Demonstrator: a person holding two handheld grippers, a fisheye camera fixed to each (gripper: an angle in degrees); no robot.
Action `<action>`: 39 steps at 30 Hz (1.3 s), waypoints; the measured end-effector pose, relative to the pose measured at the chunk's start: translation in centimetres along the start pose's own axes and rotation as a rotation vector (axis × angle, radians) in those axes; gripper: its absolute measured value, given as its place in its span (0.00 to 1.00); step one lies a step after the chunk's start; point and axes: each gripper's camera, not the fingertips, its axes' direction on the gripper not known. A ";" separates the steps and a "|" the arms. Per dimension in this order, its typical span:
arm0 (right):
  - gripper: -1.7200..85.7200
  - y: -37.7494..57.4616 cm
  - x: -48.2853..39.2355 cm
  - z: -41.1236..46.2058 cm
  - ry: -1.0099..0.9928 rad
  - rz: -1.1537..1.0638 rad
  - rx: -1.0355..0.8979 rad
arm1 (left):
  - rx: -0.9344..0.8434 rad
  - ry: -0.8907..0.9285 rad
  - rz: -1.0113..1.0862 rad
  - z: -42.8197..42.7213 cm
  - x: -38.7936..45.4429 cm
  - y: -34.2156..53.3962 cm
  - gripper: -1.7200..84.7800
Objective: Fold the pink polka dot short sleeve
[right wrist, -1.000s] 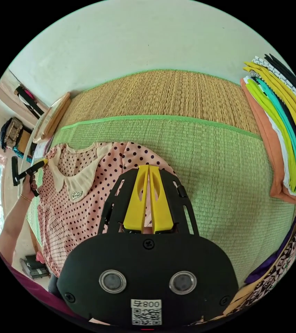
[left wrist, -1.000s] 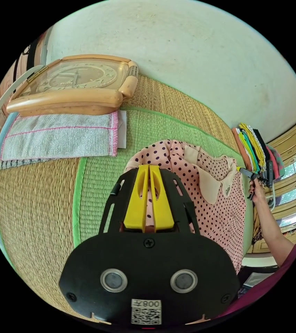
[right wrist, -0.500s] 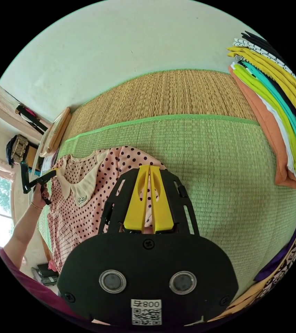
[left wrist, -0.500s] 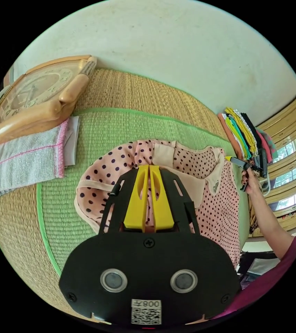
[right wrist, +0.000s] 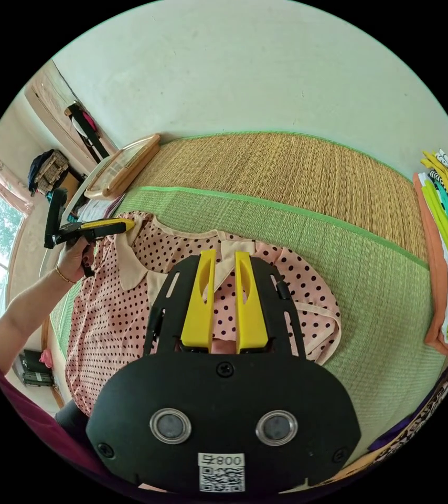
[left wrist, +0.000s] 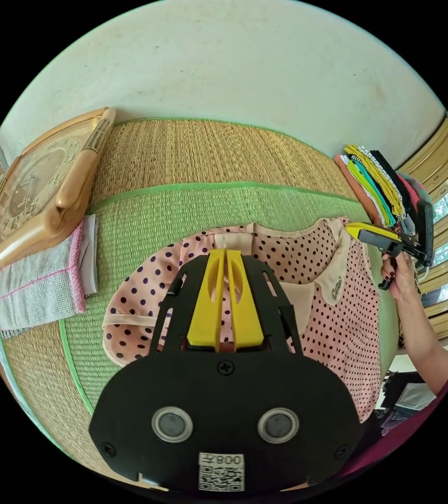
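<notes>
While the pink polka dot shirt [left wrist: 334, 320] lies spread on the green straw mat [left wrist: 145, 220], the left gripper [left wrist: 225, 255] has its jaws closed over the shoulder, and the right gripper [right wrist: 223, 257] has jaws parted above it.

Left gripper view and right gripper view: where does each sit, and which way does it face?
Left gripper view: rides the left tool, jaws together, facing the wall across the polka dot shirt; the person's right hand holds the right tool at the far shoulder.
Right gripper view: rides the right tool, jaws apart, over the same shirt, facing the wall; the left hand shows.
Shared: shirt, woven mat, clock, clothes stack.
</notes>
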 end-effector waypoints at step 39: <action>0.02 -0.7 8.2 4.0 -0.197 0.204 -0.006 | 0.055 0.154 -0.083 6.5 -2.6 2.9 0.03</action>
